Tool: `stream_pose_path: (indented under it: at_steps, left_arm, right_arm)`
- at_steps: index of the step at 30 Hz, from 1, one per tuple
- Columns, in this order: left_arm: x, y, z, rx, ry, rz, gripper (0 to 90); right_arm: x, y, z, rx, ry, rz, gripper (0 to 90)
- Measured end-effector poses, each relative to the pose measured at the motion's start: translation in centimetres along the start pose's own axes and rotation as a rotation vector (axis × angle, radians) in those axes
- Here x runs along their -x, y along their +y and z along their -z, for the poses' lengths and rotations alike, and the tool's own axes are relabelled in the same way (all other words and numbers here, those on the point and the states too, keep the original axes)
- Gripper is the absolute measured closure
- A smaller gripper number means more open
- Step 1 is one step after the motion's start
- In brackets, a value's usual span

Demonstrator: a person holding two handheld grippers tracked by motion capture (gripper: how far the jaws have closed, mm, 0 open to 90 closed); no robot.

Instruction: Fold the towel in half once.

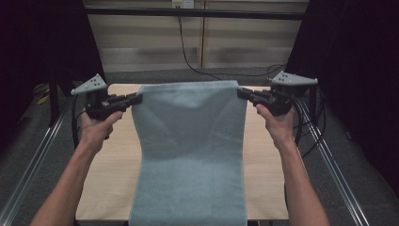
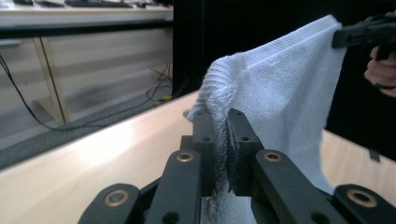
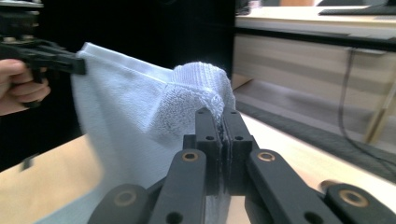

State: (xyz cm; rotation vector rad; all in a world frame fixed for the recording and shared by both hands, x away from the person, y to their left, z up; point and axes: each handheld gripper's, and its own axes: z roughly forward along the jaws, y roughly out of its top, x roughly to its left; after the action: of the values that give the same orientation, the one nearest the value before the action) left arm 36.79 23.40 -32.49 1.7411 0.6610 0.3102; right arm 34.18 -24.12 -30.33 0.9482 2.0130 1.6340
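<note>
A person holds a light blue towel (image 1: 188, 150) up by its two far corners, one corner in each gripper. The left gripper (image 1: 136, 99) is seen at the left of the high view, above the far left part of the wooden table (image 1: 108, 179); its jaws are closed tightly on the left corner of the towel. In the left gripper view the same jaws stand almost together, and the bunched cloth of the corner is pinched between them and rises above their tips (image 2: 223, 116). The right gripper (image 1: 241, 92) is at the other side, near the far right edge of the table, and its jaws are also closed firmly on a corner. The right gripper view shows the folded hem of the towel squeezed between these jaws (image 3: 219, 114). The top edge of the towel is stretched between the two grippers and is lifted off the table. From there the cloth hangs down and runs toward the person; its lower part lies on the table and reaches the near edge.
</note>
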Motion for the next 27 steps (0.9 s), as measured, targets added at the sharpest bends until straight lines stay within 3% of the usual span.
stream_pose_path:
  at_steps: [4, 9, 10, 13, 16, 20, 23, 25, 27]
  left_arm:
    - [1.3, -3.0, 1.0, -0.02, -0.038, 0.008, 84.0]
    - [2.6, -7.3, 1.8, -0.068, -0.07, 0.061, 83.9]
    - [2.9, -7.8, 1.9, -0.075, -0.077, 0.084, 83.9]
    - [4.0, -9.1, 2.2, -0.134, -0.068, 0.082, 84.0]
    - [4.9, -11.1, 2.8, -0.16, -0.085, 0.102, 84.0]
    - [5.8, -14.4, 3.2, -0.246, -0.097, 0.141, 84.0]
    - [6.5, -16.9, 2.9, -0.332, -0.11, 0.176, 83.9]
    - [7.2, -18.3, 2.9, -0.375, -0.115, 0.177, 83.9]
    - [7.8, -18.9, 3.0, -0.409, -0.121, 0.162, 83.6]
  right_arm:
    - [-1.9, -3.0, 1.2, -0.018, 0.045, -0.005, 87.6]
    - [-4.4, -7.7, 2.1, -0.128, 0.08, 0.003, 87.6]
    - [-4.8, -8.5, 2.4, -0.144, 0.083, -0.003, 87.6]
    - [-5.8, -10.7, 3.3, -0.179, 0.094, -0.034, 87.6]
    - [-6.8, -12.8, 4.2, -0.213, 0.102, -0.053, 87.6]
    - [-7.8, -15.8, 5.0, -0.287, 0.104, -0.074, 87.5]
    - [-8.2, -18.6, 4.9, -0.383, 0.114, -0.109, 87.5]
    - [-8.7, -20.3, 4.7, -0.448, 0.124, -0.117, 87.5]
    - [-9.1, -21.2, 4.8, -0.455, 0.125, -0.128, 87.5]
